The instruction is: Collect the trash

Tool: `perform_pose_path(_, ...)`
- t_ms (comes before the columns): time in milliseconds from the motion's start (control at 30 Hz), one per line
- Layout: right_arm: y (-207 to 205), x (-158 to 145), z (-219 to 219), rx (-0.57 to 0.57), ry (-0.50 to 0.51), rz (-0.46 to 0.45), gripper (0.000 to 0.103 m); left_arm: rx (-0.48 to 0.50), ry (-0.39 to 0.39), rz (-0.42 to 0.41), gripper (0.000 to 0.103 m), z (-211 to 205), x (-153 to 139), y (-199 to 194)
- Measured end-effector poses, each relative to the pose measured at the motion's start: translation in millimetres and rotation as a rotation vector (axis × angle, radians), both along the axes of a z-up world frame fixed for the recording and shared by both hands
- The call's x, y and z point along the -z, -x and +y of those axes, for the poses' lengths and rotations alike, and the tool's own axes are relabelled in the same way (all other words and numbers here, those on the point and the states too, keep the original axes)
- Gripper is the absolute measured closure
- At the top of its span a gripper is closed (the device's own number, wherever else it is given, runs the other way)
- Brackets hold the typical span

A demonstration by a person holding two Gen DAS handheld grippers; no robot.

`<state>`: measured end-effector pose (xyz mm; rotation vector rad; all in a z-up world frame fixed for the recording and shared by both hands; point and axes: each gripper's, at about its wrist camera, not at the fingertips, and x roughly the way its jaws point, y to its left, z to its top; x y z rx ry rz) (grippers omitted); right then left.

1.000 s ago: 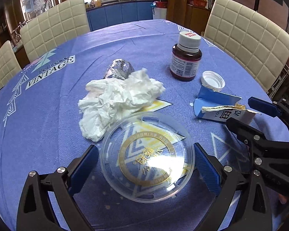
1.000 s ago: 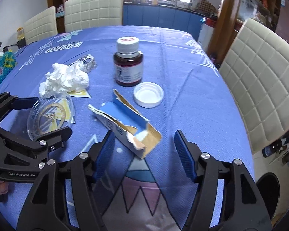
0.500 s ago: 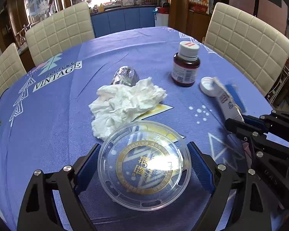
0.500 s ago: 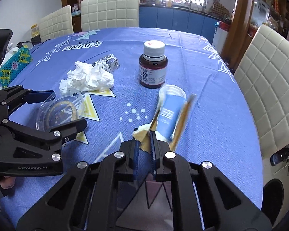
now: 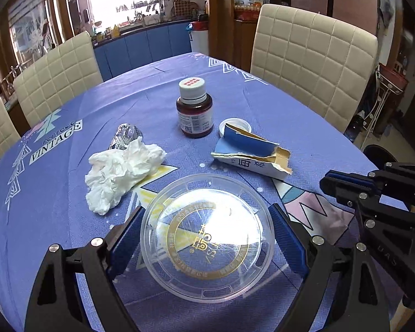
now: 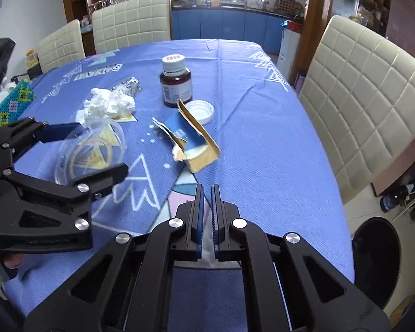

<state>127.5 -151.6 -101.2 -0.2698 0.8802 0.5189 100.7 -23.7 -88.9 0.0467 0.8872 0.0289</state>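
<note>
My left gripper (image 5: pixel 206 235) is shut on a clear round plastic lid (image 5: pixel 207 238) with a gold ring print, held by its edges above the table; the lid also shows in the right wrist view (image 6: pixel 91 152). My right gripper (image 6: pixel 206 193) is shut and empty. The torn blue and white carton (image 6: pixel 191 141) lies on the tablecloth just beyond its tips, also in the left wrist view (image 5: pixel 251 152). A crumpled white tissue (image 5: pixel 121 171), a foil ball (image 5: pixel 126 135), a white cap (image 5: pixel 235 126) and a brown pill bottle (image 5: pixel 194 110) lie further back.
The round table has a blue patterned cloth (image 6: pixel 262 138). Cream padded chairs (image 6: pixel 368 105) stand around it. A black bin (image 6: pixel 379 262) stands on the floor to the right. A colourful beaded item (image 6: pixel 12 105) sits at the left table edge.
My right gripper gripped the carton, lifted it, then lost it; the carton is back on the table and the jaws stay shut. My left gripper lifted the lid and pulled back.
</note>
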Motion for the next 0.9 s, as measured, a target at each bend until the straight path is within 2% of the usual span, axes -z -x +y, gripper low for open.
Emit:
perform_pose_path(367,-20,2,25,-0.05,0.005,-0.005,0.093,-0.106,-0.019,-0.013,0.018,37,-5,-4)
perform_pose_path(467,-26,5,35,-0.063,0.017,-0.014,0.09,-0.126,-0.023,-0.013,0.018,42,-5,-4)
perform_pose_path(533,-30,6,39,-0.068,0.021,-0.022,0.068,-0.138,-0.023,-0.011,0.018,46,-4,-5)
perform_pose_path(567,-31,6,39,-0.064,0.018,-0.032,0.031,-0.141,-0.024,-0.009,0.018,47,-4,-6)
perform_pose_path(600,-30,2,38,-0.053,0.009,-0.06,0.013,-0.147,-0.027,-0.007,0.018,49,-3,-6)
perform_pose_path(633,-28,-3,37,-0.044,-0.001,-0.108,0.014,-0.152,-0.027,-0.007,0.018,51,-2,-7)
perform_pose_path(767,-35,1,42,-0.081,0.003,-0.077,0.016,-0.169,-0.027,-0.001,0.018,57,0,-10)
perform_pose_path(900,-43,13,56,-0.114,0.029,-0.057,0.027,-0.193,-0.032,-0.003,0.018,65,-1,-10)
